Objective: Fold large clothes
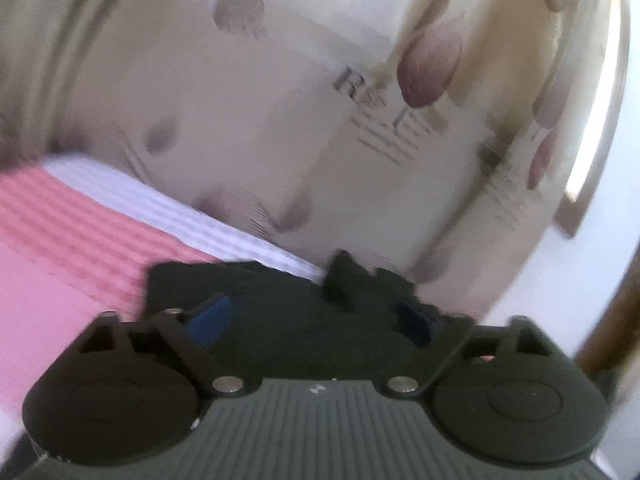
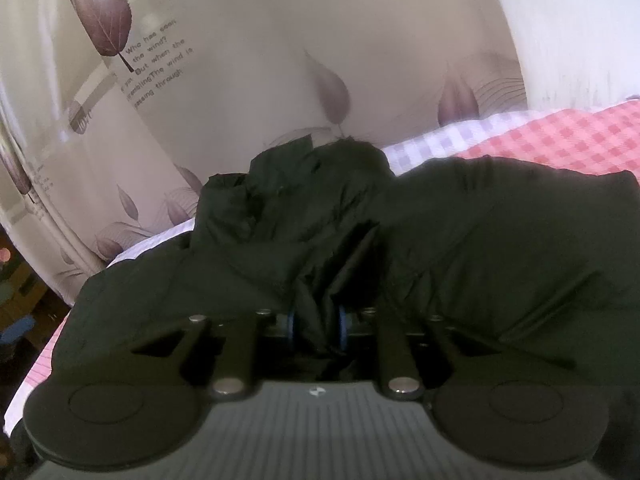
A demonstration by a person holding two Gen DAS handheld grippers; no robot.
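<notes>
Right hand-held gripper [image 2: 316, 328] pinching dark jacket [image 2: 460, 240], seemingly

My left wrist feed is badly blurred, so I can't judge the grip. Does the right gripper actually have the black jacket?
Observer: Yes. The right gripper has its jaws shut on a fold of the black jacket.
Operator: Where is the rest of the jacket?
Observer: It is spread over the pink checked bedsheet, with a bunched part at the far side, next to the leaf-print curtain.
</notes>
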